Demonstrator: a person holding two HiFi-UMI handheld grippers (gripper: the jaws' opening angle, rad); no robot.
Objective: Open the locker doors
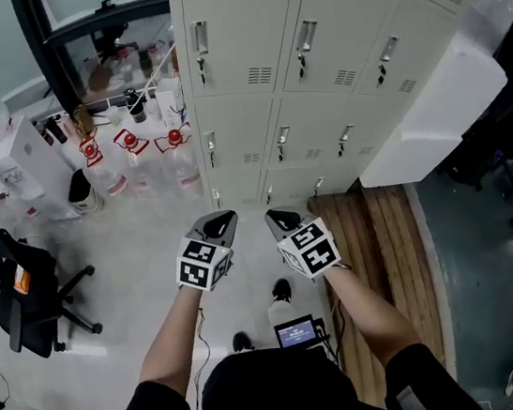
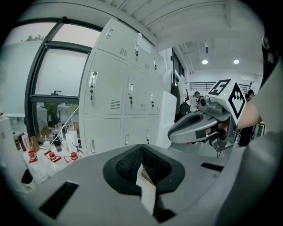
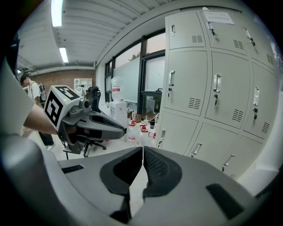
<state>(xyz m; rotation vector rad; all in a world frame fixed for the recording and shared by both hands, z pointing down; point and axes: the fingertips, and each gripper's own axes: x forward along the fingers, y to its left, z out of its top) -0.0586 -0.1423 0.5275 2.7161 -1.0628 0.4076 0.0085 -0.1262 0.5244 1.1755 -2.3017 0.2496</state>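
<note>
Jaws pressed together and empty on both, the left tool point(image 1: 223, 219) and right tool point(image 1: 280, 215) hang side by side. The pale grey metal locker bank point(image 1: 251, 29) stands dead ahead, well apart. Its slim silver handles point(image 1: 201, 37) run upright, with the leftmost column nearer the left tool.

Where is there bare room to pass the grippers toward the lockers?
Bare floor runs between the office chair and the wooden planks, up to the lockers. Crowded: red-capped bottles at the lockers' left; a white panel at their right.
</note>
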